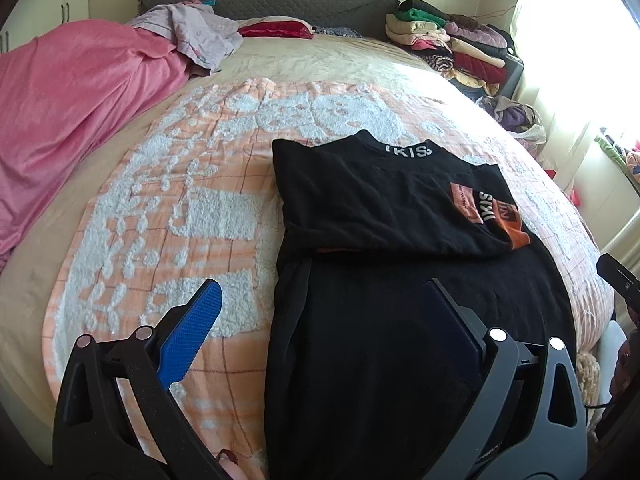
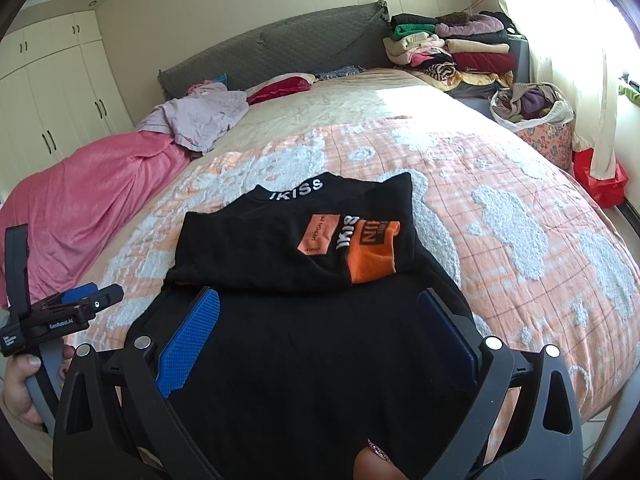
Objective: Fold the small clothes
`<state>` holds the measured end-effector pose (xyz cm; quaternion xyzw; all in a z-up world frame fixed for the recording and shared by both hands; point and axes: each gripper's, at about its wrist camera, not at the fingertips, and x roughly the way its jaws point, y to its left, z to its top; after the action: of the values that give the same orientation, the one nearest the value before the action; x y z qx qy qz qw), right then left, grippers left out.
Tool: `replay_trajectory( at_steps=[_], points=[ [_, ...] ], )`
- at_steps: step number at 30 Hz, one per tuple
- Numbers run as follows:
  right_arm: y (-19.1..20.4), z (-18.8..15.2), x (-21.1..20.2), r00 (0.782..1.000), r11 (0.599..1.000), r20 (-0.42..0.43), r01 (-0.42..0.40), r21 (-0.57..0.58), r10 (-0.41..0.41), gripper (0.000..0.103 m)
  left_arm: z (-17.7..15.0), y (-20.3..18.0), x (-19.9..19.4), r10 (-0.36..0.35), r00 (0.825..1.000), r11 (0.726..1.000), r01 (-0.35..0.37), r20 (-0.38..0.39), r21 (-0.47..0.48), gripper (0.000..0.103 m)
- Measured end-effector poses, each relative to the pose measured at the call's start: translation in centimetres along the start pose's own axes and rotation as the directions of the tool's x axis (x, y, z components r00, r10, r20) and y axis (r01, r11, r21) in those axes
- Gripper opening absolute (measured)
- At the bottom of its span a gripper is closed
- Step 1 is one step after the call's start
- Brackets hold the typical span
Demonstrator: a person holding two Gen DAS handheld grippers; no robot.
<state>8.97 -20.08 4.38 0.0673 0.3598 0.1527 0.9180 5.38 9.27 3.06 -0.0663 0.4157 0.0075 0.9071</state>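
Note:
A black shirt (image 1: 372,208) with white "IKISS" collar lettering and orange patches lies on the orange-and-white bedspread (image 1: 160,208). Both sleeves are folded in over its upper half; the lower half (image 1: 380,340) stretches toward me. It also shows in the right wrist view (image 2: 280,240). My left gripper (image 1: 324,304) is open and empty above the shirt's lower left edge; its left pad (image 1: 192,332) is over the bedspread. My right gripper (image 2: 320,320) is open and empty above the shirt's lower half. The left gripper also shows at the left of the right wrist view (image 2: 80,300).
A pink blanket (image 1: 68,112) and a lilac garment (image 1: 200,36) lie at the bed's left and head. Stacks of folded clothes (image 2: 452,48) sit at the head's right. A bag of clothes (image 2: 532,108) and a red box (image 2: 600,180) stand beside the bed, by the window.

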Motion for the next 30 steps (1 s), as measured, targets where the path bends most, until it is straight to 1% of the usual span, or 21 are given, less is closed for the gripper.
replay_trajectory(
  at_steps=[21,30],
  points=[
    [-2.0,-4.4,0.3,0.993,0.998,-0.099,0.065,-0.012,-0.066,0.098,-3.9,2.4,0.2,0.038,0.997,0.999,-0.040,-0.066,-0.032,0.093],
    [-3.5,-6.0,0.3,0.985,0.995,-0.139,0.101,-0.014,-0.102,0.098,-5.9,3.6,0.3,0.053,0.993,0.997,-0.058,-0.106,-0.042,0.093]
  ],
)
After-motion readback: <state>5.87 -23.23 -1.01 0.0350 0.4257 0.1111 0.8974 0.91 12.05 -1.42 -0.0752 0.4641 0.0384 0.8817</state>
